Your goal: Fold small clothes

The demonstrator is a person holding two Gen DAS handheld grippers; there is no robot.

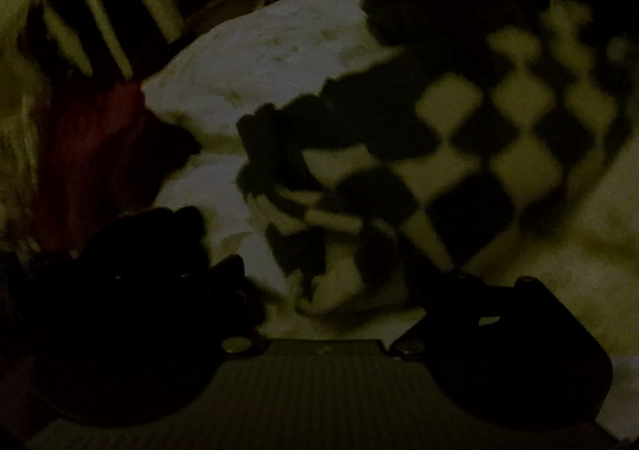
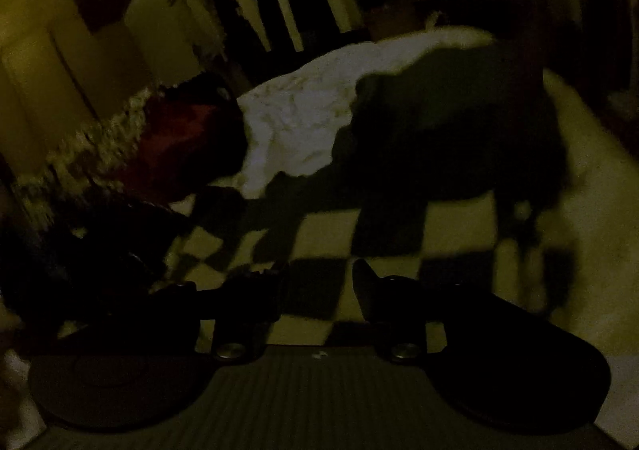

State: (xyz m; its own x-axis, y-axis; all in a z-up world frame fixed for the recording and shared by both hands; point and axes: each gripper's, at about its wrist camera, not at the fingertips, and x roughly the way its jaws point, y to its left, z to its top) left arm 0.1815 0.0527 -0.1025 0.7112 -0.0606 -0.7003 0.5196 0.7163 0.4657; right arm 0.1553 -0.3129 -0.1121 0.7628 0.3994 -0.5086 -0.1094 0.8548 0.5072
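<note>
A: What does the left wrist view give that the right one doesn't?

B: The whole checkered garment, black and pale squares, rumpled on a pale bed sheet. It fills the middle and right, and a bunched end lies near, just ahead of the left tool. In the right wrist view the same checkered cloth fills the near ground under the right tool, and a dark, blurred shape hides its far part.

A: And the tools?

B: The left tool's fingers are spread wide, with nothing pinched that I can make out. The right tool's fingers stand apart over the cloth; whether they touch it, I cannot tell. Both views are dark and smeared.

A: How many garments?

B: One checkered piece for certain. There is also one dark red cloth at the left of the sheet, and pale slats stand behind on the far left.

A: Any basket or bin?

B: I can't make one out.
</note>
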